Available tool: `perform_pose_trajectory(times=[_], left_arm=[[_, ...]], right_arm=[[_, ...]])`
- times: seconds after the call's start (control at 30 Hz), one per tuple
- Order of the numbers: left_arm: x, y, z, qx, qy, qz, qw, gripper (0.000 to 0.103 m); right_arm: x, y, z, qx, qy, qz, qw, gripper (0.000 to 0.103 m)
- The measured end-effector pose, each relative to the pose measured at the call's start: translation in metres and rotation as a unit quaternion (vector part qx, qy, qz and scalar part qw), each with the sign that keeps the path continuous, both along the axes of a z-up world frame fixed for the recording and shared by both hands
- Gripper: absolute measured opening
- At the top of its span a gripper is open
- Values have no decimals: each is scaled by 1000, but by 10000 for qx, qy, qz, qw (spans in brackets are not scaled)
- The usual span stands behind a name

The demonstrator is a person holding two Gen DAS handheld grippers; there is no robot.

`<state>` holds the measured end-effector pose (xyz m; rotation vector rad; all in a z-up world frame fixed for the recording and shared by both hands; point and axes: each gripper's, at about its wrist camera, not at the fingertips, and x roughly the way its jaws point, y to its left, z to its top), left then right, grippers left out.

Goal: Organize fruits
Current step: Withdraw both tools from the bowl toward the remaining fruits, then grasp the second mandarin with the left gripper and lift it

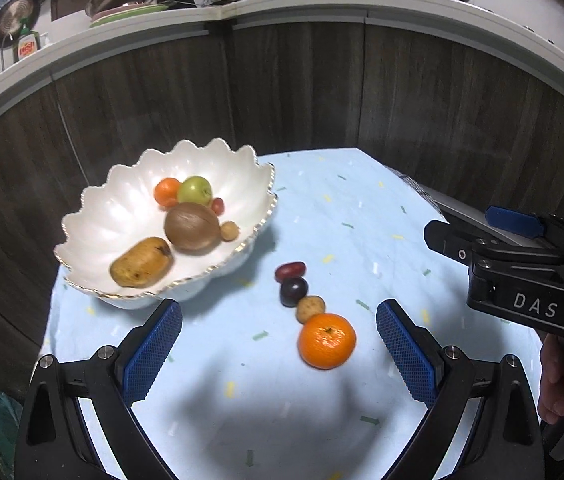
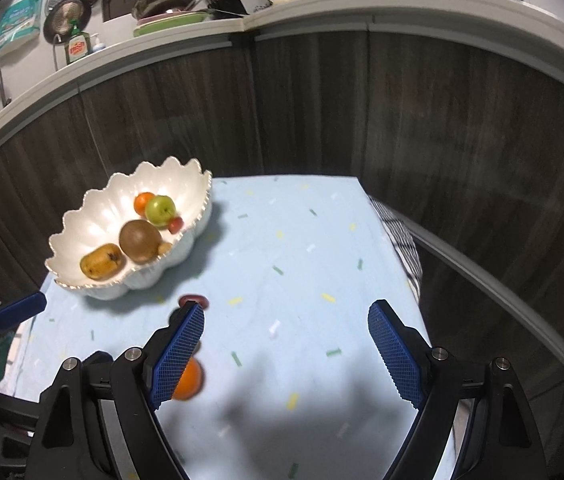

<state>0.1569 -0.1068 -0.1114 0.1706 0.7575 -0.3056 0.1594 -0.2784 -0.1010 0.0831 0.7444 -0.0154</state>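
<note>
A white scalloped bowl (image 1: 105, 216) (image 2: 93, 220) holds a yellow-brown fruit (image 1: 141, 263), a brown round fruit (image 1: 192, 227), a green apple (image 1: 195, 190), a small orange and small red and tan fruits. On the light blue cloth, a row of loose fruit lies: a red date (image 1: 290, 271), a dark plum (image 1: 294, 290), a small tan fruit (image 1: 310, 308) and an orange (image 1: 326, 340). My left gripper (image 1: 279, 348) hangs open above the cloth, the orange just inside its right finger. My right gripper (image 2: 286, 354) is open with nothing between its fingers; its left finger (image 2: 177, 350) hides part of the orange (image 2: 190, 380).
The table (image 1: 362, 208) stands against dark wood cabinet fronts. A white counter above carries pans, dishes and a dish-soap bottle (image 1: 29, 46). A checked cloth (image 2: 402, 244) hangs at the table's right edge. A hand (image 1: 562, 380) grips the right tool's handle.
</note>
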Motion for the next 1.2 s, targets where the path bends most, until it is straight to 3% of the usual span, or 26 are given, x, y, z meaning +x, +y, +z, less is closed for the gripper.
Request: perform_pose_trajectory(times=[0.2, 0.53, 1.2], left_arm=[[-1, -14, -24, 45, 103, -167, 9998, 97], [5, -31, -60, 221, 374, -235, 9988, 85], [17, -43, -81, 225, 580, -291, 9976, 47]], right_arm=[[-7, -11, -19, 90, 107, -183, 9997, 85], [-11, -17, -48, 294, 265, -280, 9988, 85], [-9, -23, -67, 421, 398, -343, 9977, 85]])
